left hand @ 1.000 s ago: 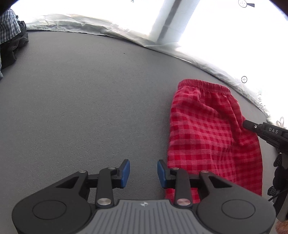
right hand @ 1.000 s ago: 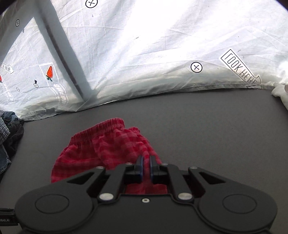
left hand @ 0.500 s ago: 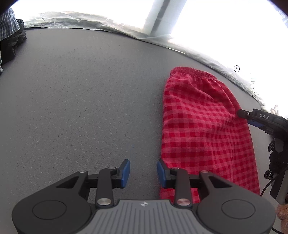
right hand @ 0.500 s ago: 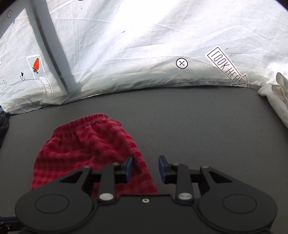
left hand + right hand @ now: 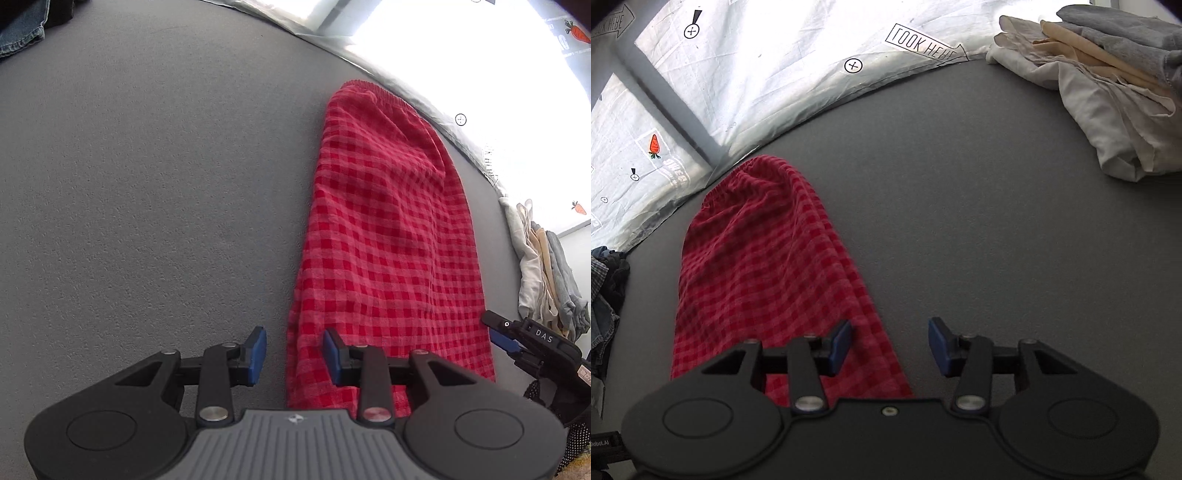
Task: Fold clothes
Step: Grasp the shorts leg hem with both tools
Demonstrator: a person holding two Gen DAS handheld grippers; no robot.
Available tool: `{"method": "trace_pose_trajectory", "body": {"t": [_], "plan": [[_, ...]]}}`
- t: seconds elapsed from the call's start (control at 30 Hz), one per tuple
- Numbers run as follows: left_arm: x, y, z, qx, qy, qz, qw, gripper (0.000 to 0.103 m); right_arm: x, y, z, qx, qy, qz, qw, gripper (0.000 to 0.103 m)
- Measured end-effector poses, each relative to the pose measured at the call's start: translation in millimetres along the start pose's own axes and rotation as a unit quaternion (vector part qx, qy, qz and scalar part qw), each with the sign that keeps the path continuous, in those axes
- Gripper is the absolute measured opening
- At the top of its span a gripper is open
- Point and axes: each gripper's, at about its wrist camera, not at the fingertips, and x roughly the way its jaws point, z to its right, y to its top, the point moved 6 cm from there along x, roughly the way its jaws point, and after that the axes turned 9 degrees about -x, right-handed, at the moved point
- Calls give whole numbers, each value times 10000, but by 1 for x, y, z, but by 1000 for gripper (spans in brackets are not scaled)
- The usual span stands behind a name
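Red checked shorts [image 5: 391,236] lie flat on the grey table, folded lengthwise, waistband at the far end; they also show in the right wrist view [image 5: 768,266]. My left gripper [image 5: 293,354] is open and empty, over the near left edge of the shorts. My right gripper [image 5: 889,345] is open and empty, over the near right edge of the shorts. The right gripper's tip shows at the right of the left wrist view [image 5: 517,339].
A stack of folded white, beige and grey clothes [image 5: 1108,85] sits at the far right. A heap of unfolded clothes, denim and plaid [image 5: 605,295], lies at the left edge. A white printed sheet [image 5: 798,74] hangs behind the grey table [image 5: 960,203].
My right gripper opened and let go of the shorts, which now lie flat. Both grippers pulled back toward the near end of the shorts.
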Motion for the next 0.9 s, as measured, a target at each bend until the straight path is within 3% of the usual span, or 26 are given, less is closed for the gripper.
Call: {"method": "trace_pose_trajectory", "body": {"t": [0.27, 0.37, 0.47, 0.63, 0.7, 0.73, 0.8, 0.9], "plan": [[-5, -40, -5, -586, -412, 121, 9974, 34, -20, -35, 15, 356, 863, -186, 9955, 36], [-5, -49, 0, -421, -202, 343, 9983, 33, -20, -39, 19, 374, 988, -249, 9941, 28], [-5, -54, 5, -276, 14, 564, 9980, 33, -20, -43, 22, 467, 1143, -284, 9919, 27], [-4, -62, 16, 157, 311, 927, 9951, 33, -14, -38, 20, 234, 1220, -516, 9909, 30], [-3, -63, 17, 72, 220, 980, 9949, 32, -12, -36, 18, 100, 1220, -635, 9904, 31], [-2, -64, 17, 32, 170, 982, 9950, 26, -11, -36, 16, -66, 1188, -682, 9906, 30], [-1, -67, 17, -2, 111, 973, 9952, 15, -11, -36, 18, -89, 1101, -696, 9914, 17], [1, -69, 17, -75, 40, 1009, 9949, 13, -10, -38, 23, 134, 1053, -674, 9921, 15]]}}
